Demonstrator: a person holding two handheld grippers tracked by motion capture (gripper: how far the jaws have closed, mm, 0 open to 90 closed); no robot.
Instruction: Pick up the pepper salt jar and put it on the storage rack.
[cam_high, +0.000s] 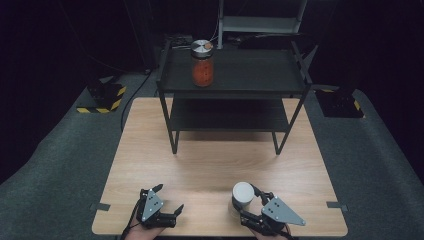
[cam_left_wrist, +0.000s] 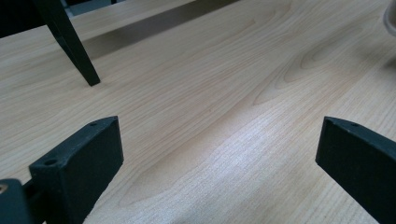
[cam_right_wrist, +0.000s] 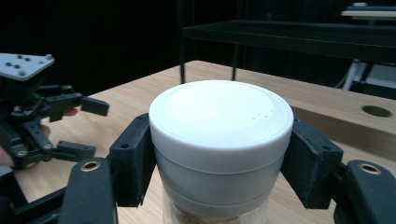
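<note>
High view: right gripper (cam_high: 248, 202) jaws clasp white-lidded jar (cam_high: 242, 196); left gripper (cam_high: 168, 198) spread; shelf rack (cam_high: 232, 90) beyond.

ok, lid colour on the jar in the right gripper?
White lid, on the jar held between the right gripper fingers; clearest in the right gripper view.

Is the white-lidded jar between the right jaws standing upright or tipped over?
Upright. The white-lidded jar stands on the table, its lid flat and facing up, with the right gripper closed on the lid's sides.

Both grippers (cam_high: 167, 197) (cam_high: 248, 202) look matte black with blocky fingers (cam_right_wrist: 133, 158), brass-coloured screws, and grey three-cornered top plates.
</note>
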